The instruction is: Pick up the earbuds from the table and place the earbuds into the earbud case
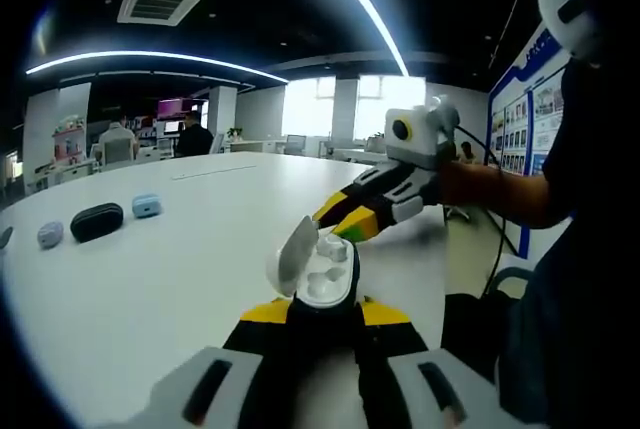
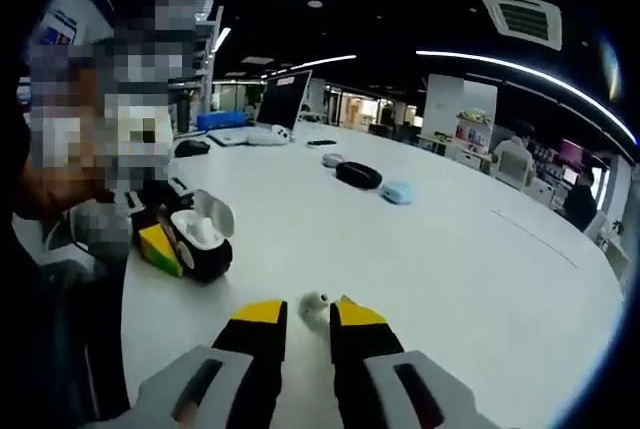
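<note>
My left gripper [image 1: 325, 309] is shut on a white earbud case [image 1: 327, 274], held upright with its lid swung open to the left; an earbud lies in one of its wells. A small white earbud [image 2: 315, 309] sits between the yellow-tipped jaws of my right gripper [image 2: 308, 316], which is shut on it just above the white table [image 2: 420, 279]. In the left gripper view the right gripper [image 1: 338, 221] comes in from the right, its tips just behind the open case. In the right gripper view the left gripper [image 2: 178, 247] holds the case [image 2: 200, 231] off to the left.
A black oval case [image 1: 97, 221], a light blue case [image 1: 146, 206] and a grey-blue one [image 1: 50, 235] lie on the table's far side. An open laptop [image 2: 280, 101] and a black mouse [image 2: 190, 147] stand at the far end. A person's arm [image 1: 500, 194] holds the right gripper.
</note>
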